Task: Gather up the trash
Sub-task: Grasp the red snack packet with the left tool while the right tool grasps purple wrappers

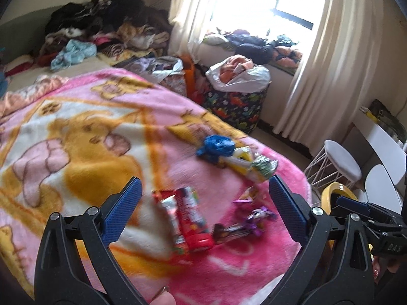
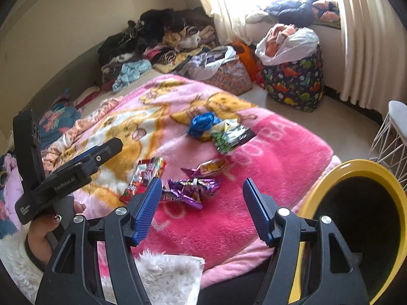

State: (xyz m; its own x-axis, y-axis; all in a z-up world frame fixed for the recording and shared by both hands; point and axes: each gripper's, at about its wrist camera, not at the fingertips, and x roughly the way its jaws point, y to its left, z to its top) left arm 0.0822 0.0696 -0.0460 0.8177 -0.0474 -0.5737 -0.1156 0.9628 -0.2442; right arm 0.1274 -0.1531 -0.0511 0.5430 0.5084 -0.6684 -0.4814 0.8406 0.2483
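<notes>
While you are holding both grippers over the pink cartoon blanket (image 2: pixel 254 223) on the bed, the trash is lying spread across it. Your left gripper (image 1: pixel 203 211) is hovering with its blue fingers (image 1: pixel 122 211) wide apart and nothing between the pads; a red snack wrapper (image 1: pixel 190 223) is lying on the blanket below them. Your right gripper (image 2: pixel 202 208) is likewise hanging with fingers apart and empty, over purple candy wrappers (image 2: pixel 190 190). Farther up the blanket, a crumpled blue bag (image 2: pixel 202 124) is touching a green-and-white wrapper (image 2: pixel 229 137). A small orange wrapper (image 2: pixel 213 165) is lying between the two groups. A yellow-rimmed bin (image 2: pixel 356 167) is standing beside the bed at your right. A dinosaur-print hamper (image 2: pixel 295 81) is sitting by the curtain (image 2: pixel 366 38).
</notes>
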